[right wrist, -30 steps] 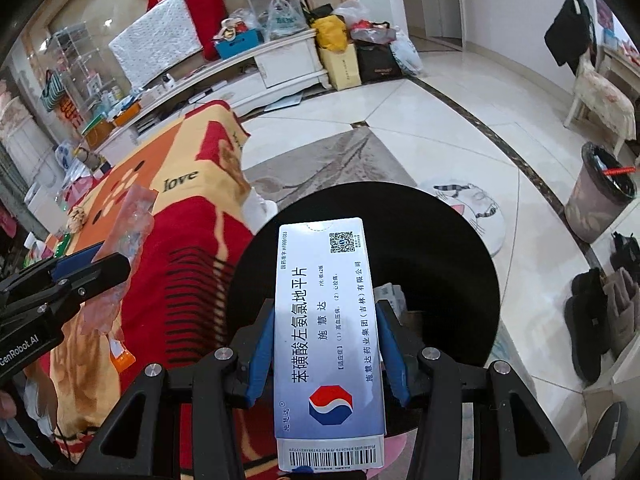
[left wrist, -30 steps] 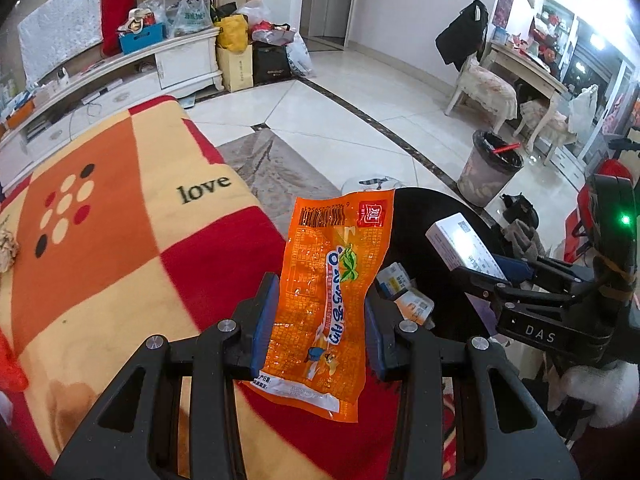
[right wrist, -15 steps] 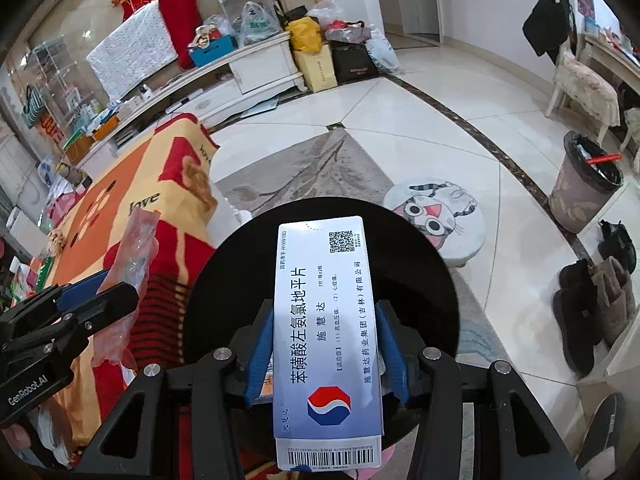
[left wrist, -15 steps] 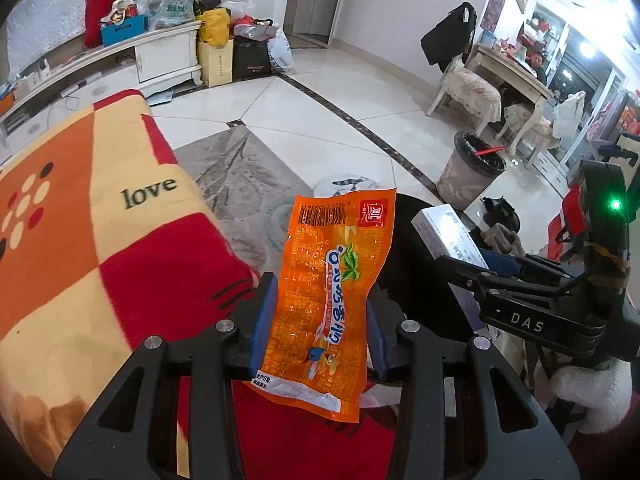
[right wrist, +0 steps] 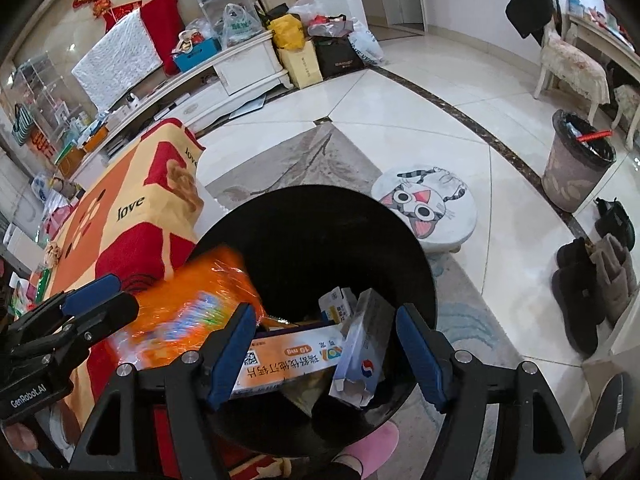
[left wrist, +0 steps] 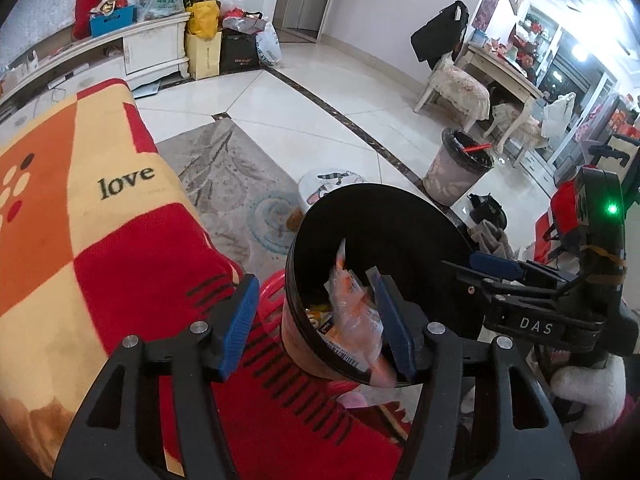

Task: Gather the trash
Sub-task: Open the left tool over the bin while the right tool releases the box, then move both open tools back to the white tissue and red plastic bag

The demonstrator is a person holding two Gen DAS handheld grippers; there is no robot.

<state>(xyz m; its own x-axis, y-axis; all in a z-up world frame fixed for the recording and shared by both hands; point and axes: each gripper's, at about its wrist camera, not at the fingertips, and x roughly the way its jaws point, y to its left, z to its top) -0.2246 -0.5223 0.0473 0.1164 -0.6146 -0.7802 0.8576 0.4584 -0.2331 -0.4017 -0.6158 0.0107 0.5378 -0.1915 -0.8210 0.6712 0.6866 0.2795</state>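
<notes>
Both of our grippers have just been opening, and what they gripped a moment ago has left them. The left gripper (left wrist: 316, 320) stands released over the near rim of the black bin (left wrist: 384, 216); the orange wrapper (left wrist: 352, 312), earlier upright between its fingers, now sits in the bin, its long axis running from near right up to far left, lying just beside the right finger (left wrist: 390, 320) with no grip on it. The right gripper (right wrist: 324, 344) is likewise spread with nothing pinched; the blue-white box (right wrist: 362, 350), earlier upright between its fingers, now lies tipped in the bin (right wrist: 312, 224), long axis near to far, printed end nearest us, resting on an orange-and-white carton (right wrist: 288, 364). Left of the bin lies the red and orange blanket (left wrist: 80, 216); farther off stand a cat stool (right wrist: 428, 208) and a grey bin (right wrist: 576, 160).
</notes>
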